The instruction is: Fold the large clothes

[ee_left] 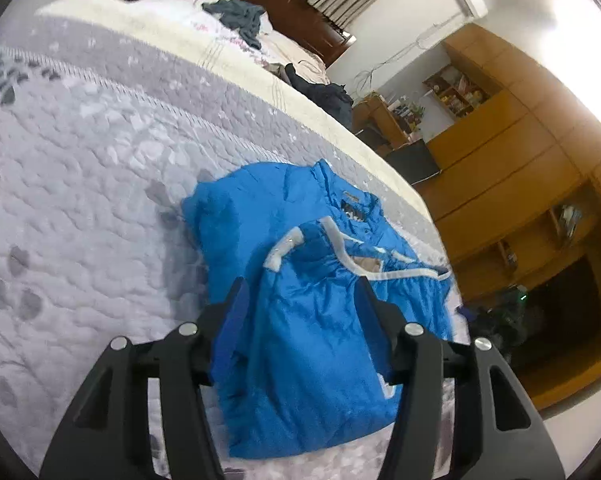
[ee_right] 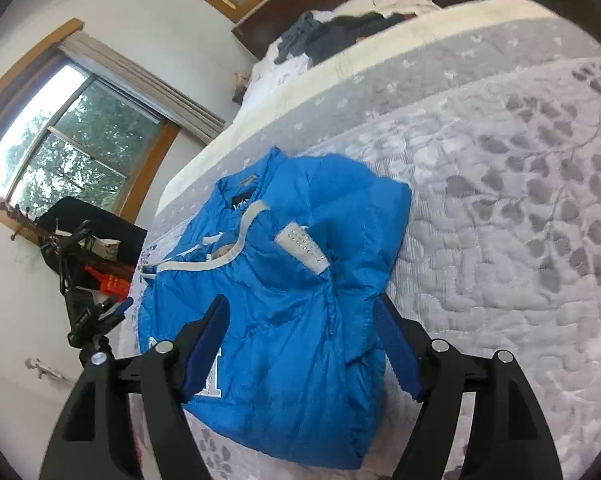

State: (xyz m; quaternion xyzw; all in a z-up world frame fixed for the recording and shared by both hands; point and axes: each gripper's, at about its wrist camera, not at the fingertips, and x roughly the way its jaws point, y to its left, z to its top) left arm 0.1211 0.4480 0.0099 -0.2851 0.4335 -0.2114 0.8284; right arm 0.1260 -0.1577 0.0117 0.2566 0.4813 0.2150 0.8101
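Blue jacket point(ee_left: 300, 280) lies bunched and partly folded on the quilted grey bedspread point(ee_left: 80, 200), close to the bed's side edge, with its white-trimmed collar point(ee_left: 340, 248) turned toward the headboard end and one white cuff tab point(ee_right: 300, 248) lying on top. Your left gripper point(ee_left: 302, 296) hangs over the jacket's near hem with its fingers spread wide, holding nothing; your right gripper point(ee_right: 302, 316) is likewise spread, empty, over the same near part of the garment. On one side the jacket nearly reaches the mattress edge, where the cream border point(ee_left: 320, 120) drops off toward the wooden cabinets point(ee_left: 520, 160). On the other side you have a broad stretch of bare leaf-patterned quilt. Farther up the bed, well apart from the jacket, dark clothes point(ee_left: 236, 16) sit heaped near the pillows.
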